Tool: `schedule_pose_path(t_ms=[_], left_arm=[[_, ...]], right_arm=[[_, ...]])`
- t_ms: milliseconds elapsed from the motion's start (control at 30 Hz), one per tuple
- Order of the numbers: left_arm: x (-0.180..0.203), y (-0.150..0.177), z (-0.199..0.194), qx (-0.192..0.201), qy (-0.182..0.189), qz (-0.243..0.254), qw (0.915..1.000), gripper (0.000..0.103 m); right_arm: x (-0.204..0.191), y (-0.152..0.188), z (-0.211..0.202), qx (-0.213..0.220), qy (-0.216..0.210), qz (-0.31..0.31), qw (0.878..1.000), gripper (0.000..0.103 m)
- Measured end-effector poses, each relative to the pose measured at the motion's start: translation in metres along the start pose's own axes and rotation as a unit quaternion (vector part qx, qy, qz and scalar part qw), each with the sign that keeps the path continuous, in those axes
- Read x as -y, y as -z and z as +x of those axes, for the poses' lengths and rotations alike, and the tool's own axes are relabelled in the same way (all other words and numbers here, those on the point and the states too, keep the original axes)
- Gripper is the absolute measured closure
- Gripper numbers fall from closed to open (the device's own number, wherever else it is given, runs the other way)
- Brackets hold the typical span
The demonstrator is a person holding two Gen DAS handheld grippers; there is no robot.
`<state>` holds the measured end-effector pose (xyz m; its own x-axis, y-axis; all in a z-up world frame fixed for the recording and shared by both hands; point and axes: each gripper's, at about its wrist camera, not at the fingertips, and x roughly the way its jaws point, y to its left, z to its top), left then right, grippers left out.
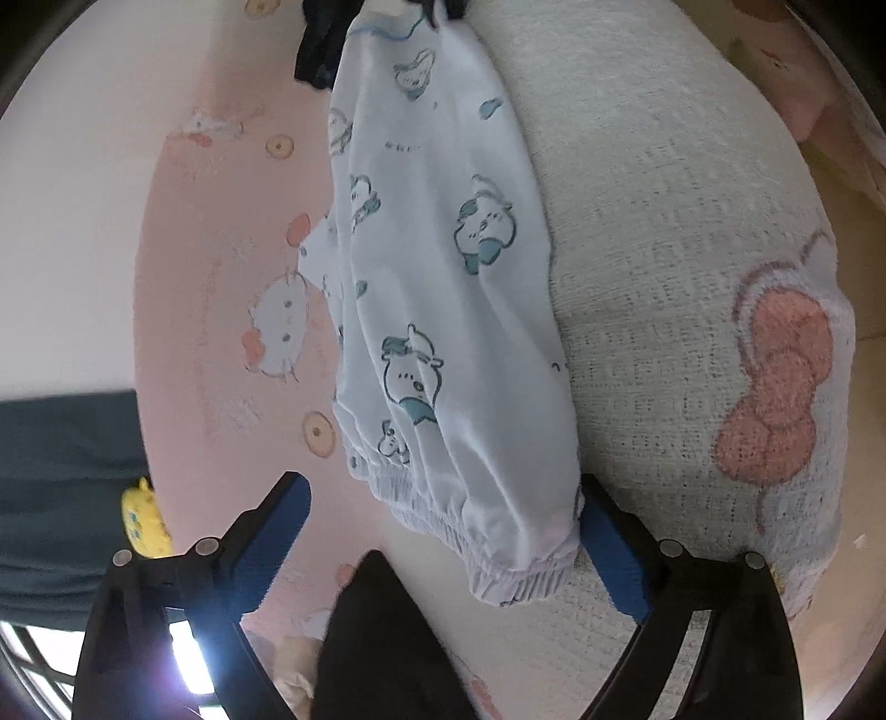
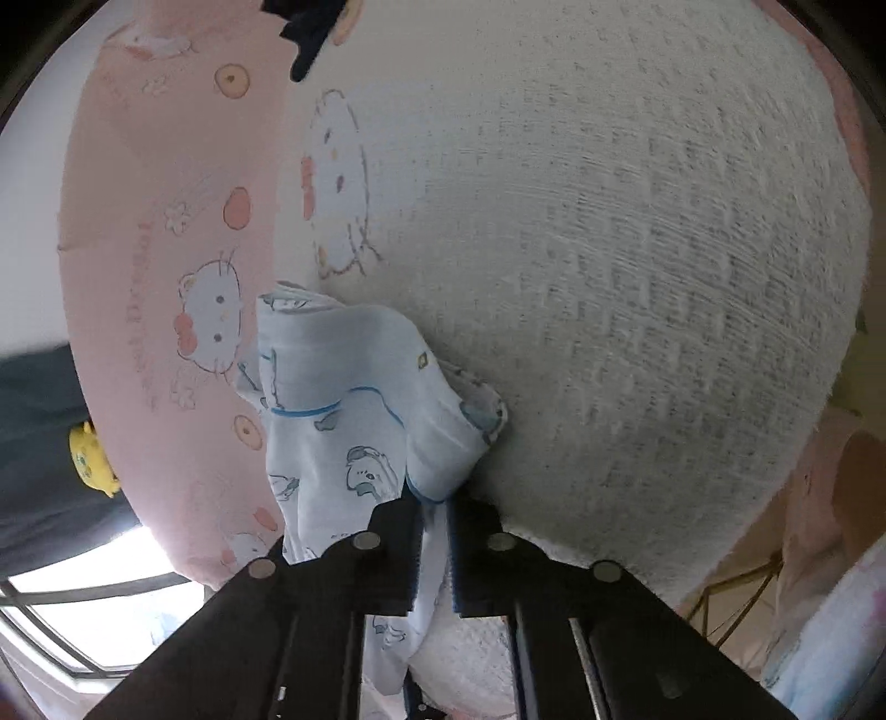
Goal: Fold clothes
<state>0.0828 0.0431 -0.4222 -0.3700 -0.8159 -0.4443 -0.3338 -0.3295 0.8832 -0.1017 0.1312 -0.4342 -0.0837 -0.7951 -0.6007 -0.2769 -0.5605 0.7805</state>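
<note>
A small white garment with blue cartoon prints (image 1: 437, 288) lies stretched out along the seam between a pink sheet and a white blanket. Its elastic cuff end (image 1: 515, 559) sits between the fingers of my left gripper (image 1: 443, 531), which is open around it; the right blue pad (image 1: 609, 548) touches the cuff. In the right wrist view my right gripper (image 2: 434, 526) is shut on the garment's other end (image 2: 360, 410), bunched with a blue-trimmed edge.
A white textured blanket with a pink bow print (image 1: 692, 277) covers the right side. The pink cartoon-cat sheet (image 1: 221, 277) lies on the left. A dark garment (image 1: 318, 44) is at the far end. A yellow toy (image 1: 144, 520) and a window are at lower left.
</note>
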Motion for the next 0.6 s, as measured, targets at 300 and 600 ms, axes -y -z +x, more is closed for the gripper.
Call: schedule_pose_path(t_ms=[300, 600], left_arm=[[0.013, -0.005, -0.019, 0.055, 0.005, 0.022, 0.9982, 0.030], [-0.015, 0.000, -0.007, 0.042, 0.177, -0.102, 0.9780, 0.094]], right_arm=[[-0.006, 0.001, -0.001, 0.002, 0.001, 0.009, 1.000, 0.085], [-0.029, 0.002, 0.009, 0.004, -0.014, -0.057, 0.998, 0.036]])
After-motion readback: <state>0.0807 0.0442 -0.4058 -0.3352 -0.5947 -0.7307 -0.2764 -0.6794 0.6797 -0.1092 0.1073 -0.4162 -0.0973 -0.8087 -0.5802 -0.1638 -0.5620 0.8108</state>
